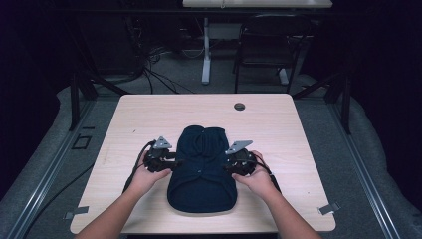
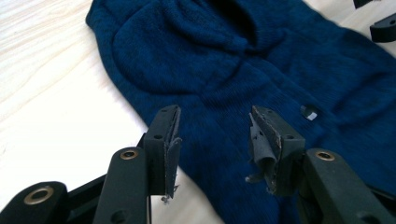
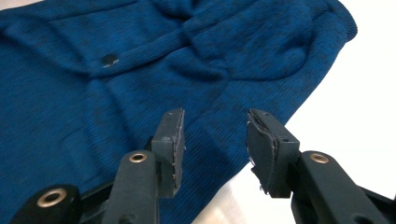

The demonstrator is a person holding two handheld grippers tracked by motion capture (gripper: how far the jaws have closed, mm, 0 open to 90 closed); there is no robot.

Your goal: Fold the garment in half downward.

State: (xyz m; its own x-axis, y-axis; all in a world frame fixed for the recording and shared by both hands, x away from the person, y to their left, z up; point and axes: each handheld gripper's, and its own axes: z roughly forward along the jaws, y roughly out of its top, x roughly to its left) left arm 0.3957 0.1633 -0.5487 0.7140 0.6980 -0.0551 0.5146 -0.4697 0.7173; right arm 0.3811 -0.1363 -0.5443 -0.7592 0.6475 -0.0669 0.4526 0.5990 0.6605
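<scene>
Two tools, left point(image 1: 175, 162) and right point(image 1: 228, 163), jaws apart, flank a folded blue sweater point(image 1: 201, 172) on the bench point(image 1: 278, 129); next, likely clamp each edge.

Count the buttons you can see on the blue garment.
1. A single dark button sits on the front strip of the blue garment, about midway along it; it also shows in the right gripper view. Folds of cloth may hide others.

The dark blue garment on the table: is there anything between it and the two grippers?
Nothing visible stands in the way. The left gripper and right gripper sit with open jaws right at the two side edges of the dark blue garment, over fabric and bare table. Whether the pads touch it is unclear.
</scene>
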